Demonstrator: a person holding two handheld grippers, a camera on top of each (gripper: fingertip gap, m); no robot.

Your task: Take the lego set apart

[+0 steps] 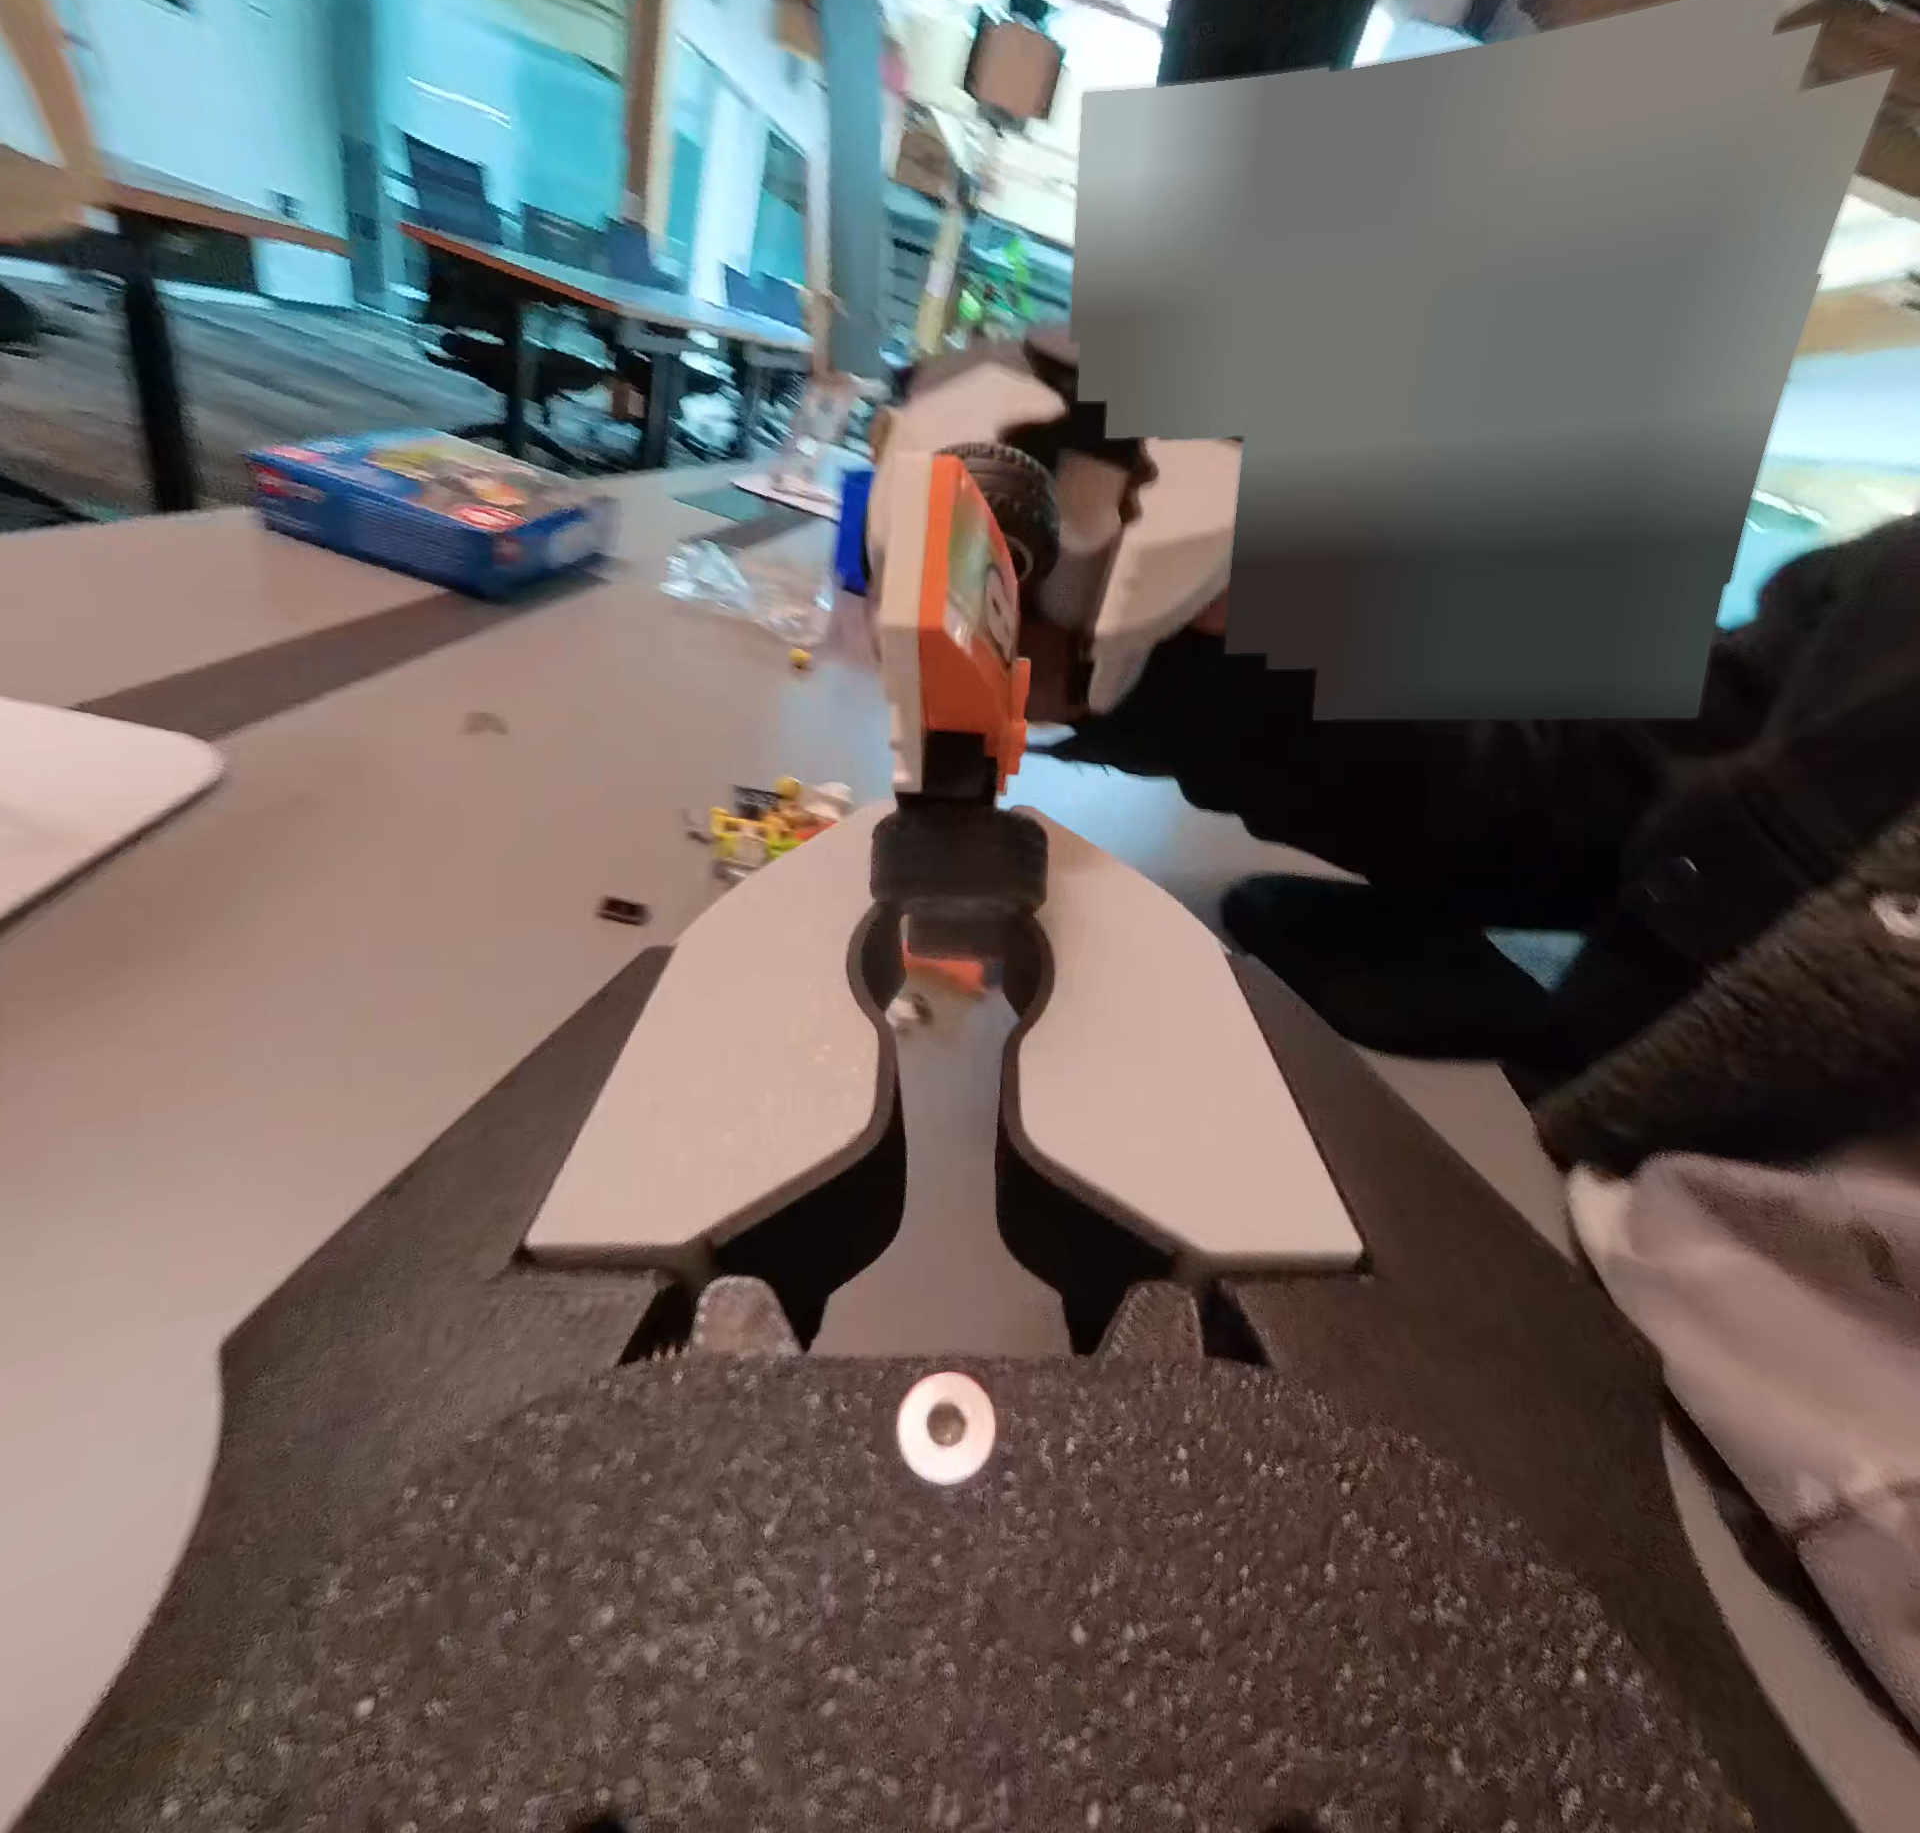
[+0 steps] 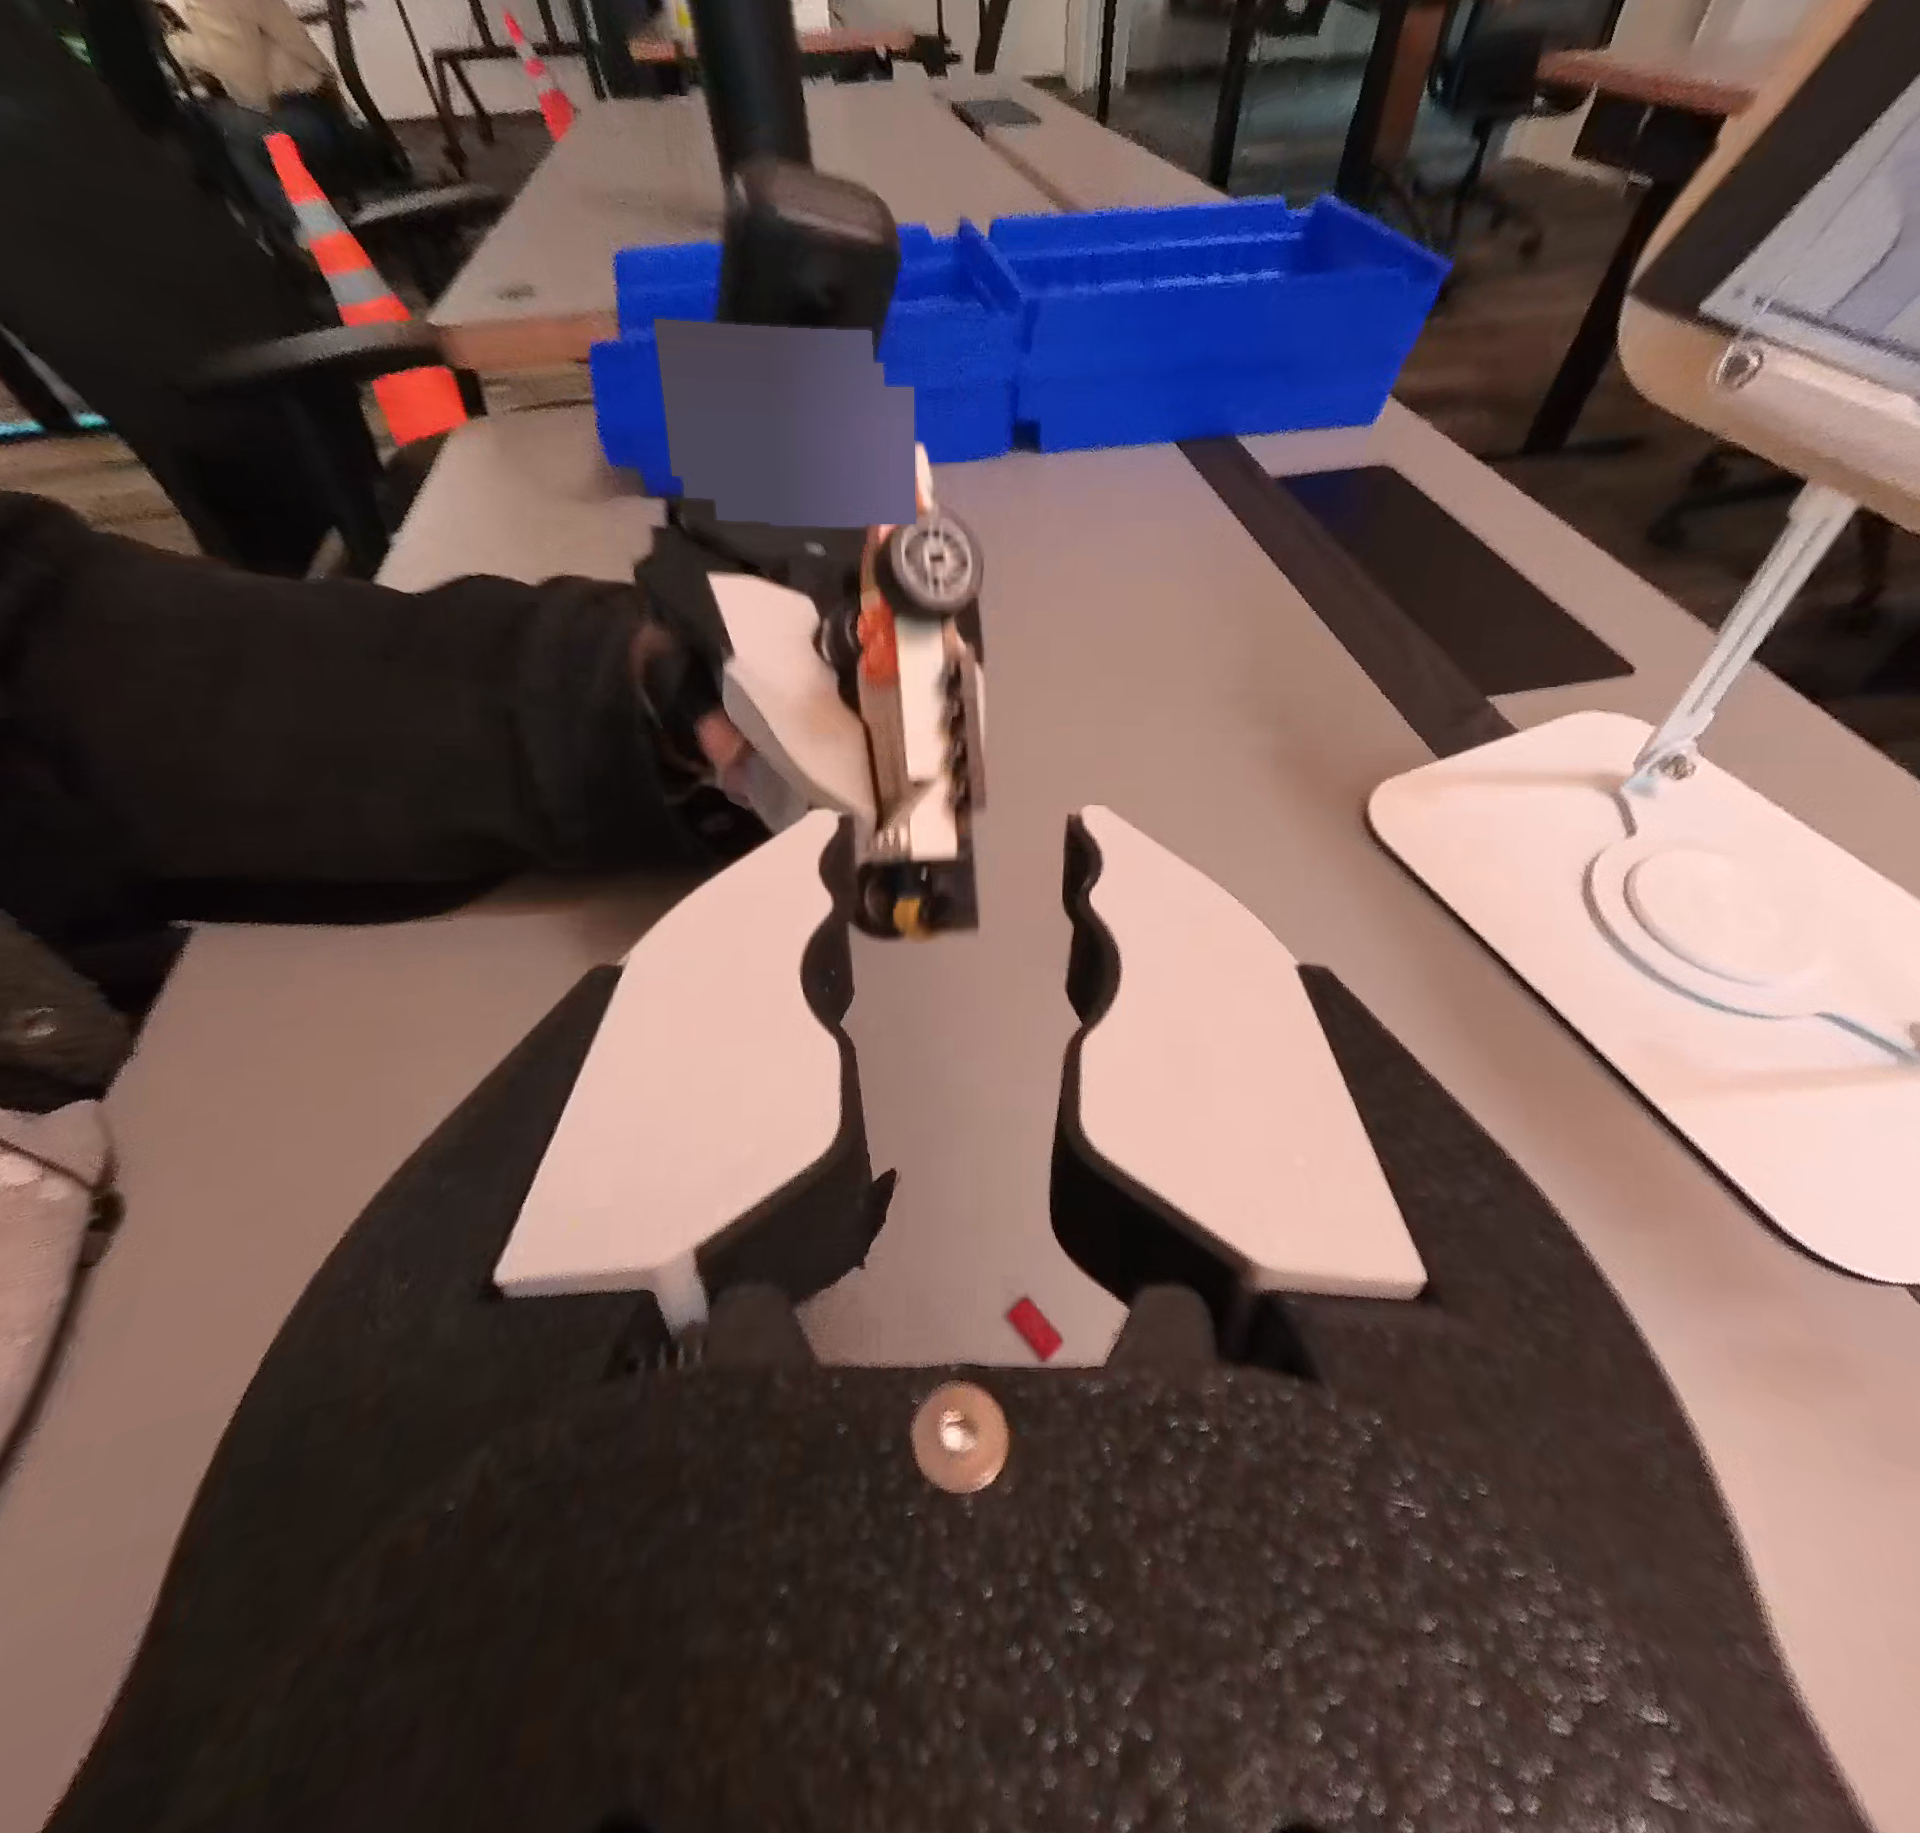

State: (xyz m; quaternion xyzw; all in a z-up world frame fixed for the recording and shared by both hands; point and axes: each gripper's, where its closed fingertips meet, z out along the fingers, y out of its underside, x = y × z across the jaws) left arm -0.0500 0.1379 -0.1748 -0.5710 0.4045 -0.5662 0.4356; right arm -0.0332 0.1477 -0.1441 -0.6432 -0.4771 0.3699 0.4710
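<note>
**Left claw pins the car by a wheel; right claw waits spread**

Left view first: black claw body fills the foreground, and at its tips the left claw (image 1: pixel 956 874) is clenched on a black tyre (image 1: pixel 956 864) of the lego car (image 1: pixel 951 620). That car stands nose-up at 12 o'clock above the tips, lifted clear of the table (image 1: pixel 364 848), probably so that the wheel end is anchored while the rest can be pulled away. Behind the car another claw's white fingers show, beside a masked patch. Loose yellow pieces (image 1: pixel 764 827) lie on the table at 11 o'clock from the tips, a small black piece (image 1: pixel 623 910) nearer at 10, and a blue box (image 1: pixel 436 510) far off at 10 o'clock.

Right view: the right claw (image 2: pixel 951 848) is released, jaws spread wide, with the car's lower end (image 2: pixel 920 890) between the tips, close to the left finger; contact cannot be told. The car (image 2: pixel 920 703) rises toward 12 o'clock, held from 10 o'clock by the left claw's white finger (image 2: pixel 790 703). This reads as lining up for a grip on the body. Blue bins (image 2: pixel 1195 329) sit far at 12 o'clock, likely for parts. A red piece (image 2: pixel 1034 1328) lies on the table at 6 o'clock, and a white stand base (image 2: pixel 1662 952) at 3.
</note>
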